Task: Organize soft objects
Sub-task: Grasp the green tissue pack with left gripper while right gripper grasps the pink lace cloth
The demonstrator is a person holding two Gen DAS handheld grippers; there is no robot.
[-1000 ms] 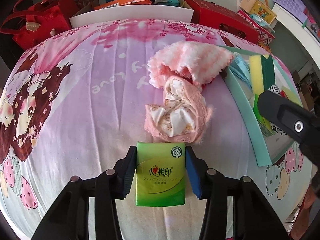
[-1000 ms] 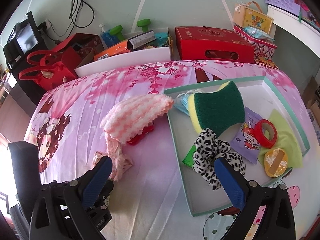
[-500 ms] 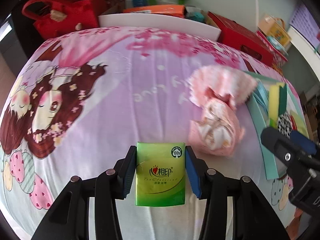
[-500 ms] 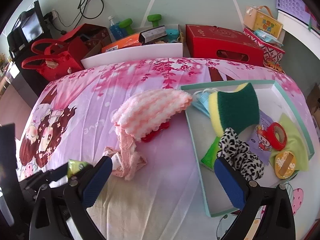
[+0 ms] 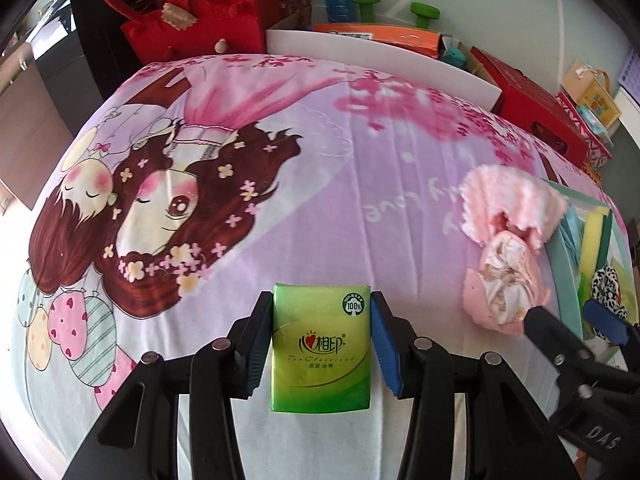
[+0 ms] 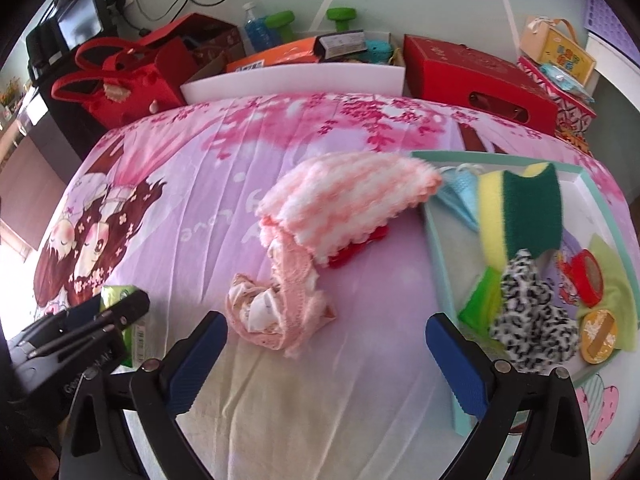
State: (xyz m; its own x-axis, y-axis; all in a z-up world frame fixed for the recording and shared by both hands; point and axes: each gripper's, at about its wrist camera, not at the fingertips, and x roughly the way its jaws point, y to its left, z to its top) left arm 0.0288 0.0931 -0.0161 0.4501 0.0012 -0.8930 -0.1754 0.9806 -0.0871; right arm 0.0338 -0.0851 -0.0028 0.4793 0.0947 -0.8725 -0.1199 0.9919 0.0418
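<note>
Gripping a glossy green pocket tissue pack [image 5: 321, 347] between its blue-padded fingers, the left tool [image 5: 321, 340] holds it just above the pink cartoon-print bed sheet [image 5: 280, 152]. On the pack's face are a red heart logo with the Chinese characters 相印, a line of cursive script too fine to read, and a round "100%" badge at its top right corner. Part of the upside-down print on the sheet reads "Love". The right tool [image 6: 326, 360] is spread wide with nothing between its fingers, over a crumpled pink lace-trimmed cloth [image 6: 276, 308] lying on the sheet. Just beyond that cloth sits a fluffy pink-and-white striped towel [image 6: 344, 208], its far corner touching the rim of a shallow teal-edged tray [image 6: 436, 248]. Inside the tray lie a yellow-and-green scouring sponge [image 6: 520, 212], a black-and-white leopard-print scrunchie [image 6: 528, 320], a red tape roll [image 6: 584, 276] and a lime-green cloth [image 6: 612, 272]. Behind the bed stand a red felt handbag [image 5: 196, 24] and a red gift box [image 6: 476, 76].
</note>
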